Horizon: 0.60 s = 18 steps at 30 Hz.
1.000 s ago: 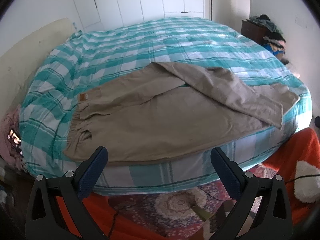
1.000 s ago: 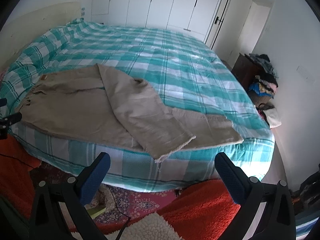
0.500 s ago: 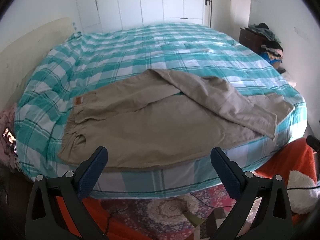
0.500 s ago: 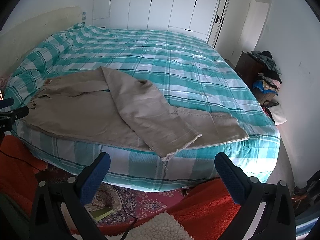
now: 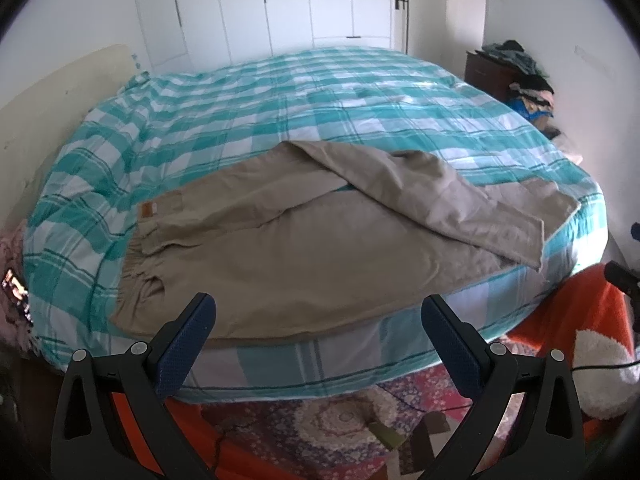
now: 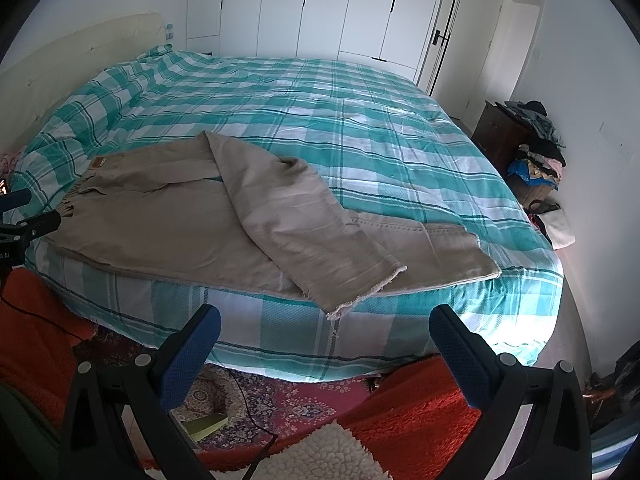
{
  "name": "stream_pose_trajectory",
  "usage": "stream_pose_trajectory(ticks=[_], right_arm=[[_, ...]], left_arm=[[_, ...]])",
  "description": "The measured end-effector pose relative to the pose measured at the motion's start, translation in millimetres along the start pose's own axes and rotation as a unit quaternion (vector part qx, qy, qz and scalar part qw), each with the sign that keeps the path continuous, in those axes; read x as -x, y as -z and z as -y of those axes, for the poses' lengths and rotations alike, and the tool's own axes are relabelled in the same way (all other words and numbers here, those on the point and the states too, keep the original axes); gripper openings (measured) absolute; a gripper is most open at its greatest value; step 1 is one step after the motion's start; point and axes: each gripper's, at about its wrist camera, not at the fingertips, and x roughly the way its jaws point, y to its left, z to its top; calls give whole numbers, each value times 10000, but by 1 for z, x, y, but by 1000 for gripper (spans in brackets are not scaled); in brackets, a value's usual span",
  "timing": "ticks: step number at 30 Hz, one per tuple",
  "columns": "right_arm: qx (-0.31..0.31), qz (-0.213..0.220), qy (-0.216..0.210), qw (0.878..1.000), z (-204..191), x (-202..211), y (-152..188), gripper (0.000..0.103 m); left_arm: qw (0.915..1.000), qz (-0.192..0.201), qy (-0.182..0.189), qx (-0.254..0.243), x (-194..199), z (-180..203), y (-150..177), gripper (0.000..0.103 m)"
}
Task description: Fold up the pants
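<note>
Left wrist view shows you your left gripper [image 5: 318,322] with its jaws spread wide and nothing between them, held off the near edge of the bed [image 5: 320,92]. The pants [image 5: 288,248] lie flat along that near edge on the teal and white checked cover, waistband toward the left with a small tan label [image 5: 147,209] near it. One leg runs straight along the edge; the other is folded over it at a slant, its hem ending close to the bed's right corner. Below the bed you can see a patterned rug [image 5: 340,416] and an orange blanket [image 5: 568,320] on the floor.

From your right wrist view, the right gripper [image 6: 325,328] also has its jaws fully apart and holds nothing. It hangs in front of the bed's side, just below the frayed hem [image 6: 360,292] of the folded-over leg, which droops slightly past the mattress edge. The lower leg's hem lies farther right, flat on the cover. The tip of your left gripper shows at the far left of this view, near the waistband. A pile of clothes [image 6: 536,152] sits against the right wall, well apart from the pants.
</note>
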Motion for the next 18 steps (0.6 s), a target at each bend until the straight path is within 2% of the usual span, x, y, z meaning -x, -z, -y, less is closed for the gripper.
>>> stream_pose_trajectory(ticks=[4, 8, 13, 18], right_arm=[[0, -3, -6, 10000, -1, 0, 1, 103], [-3, -3, -10, 10000, -3, 0, 3, 103], [-2, -5, -13, 10000, -3, 0, 3, 103], [0, -4, -18, 10000, -3, 0, 3, 103]], left_arm=[[9994, -166, 258, 164, -3, -3, 0, 102], [9989, -252, 337, 224, -4, -5, 1, 102], [9986, -102, 401, 341, -1, -11, 1, 102], [9985, 86, 542, 88, 5, -15, -4, 102]])
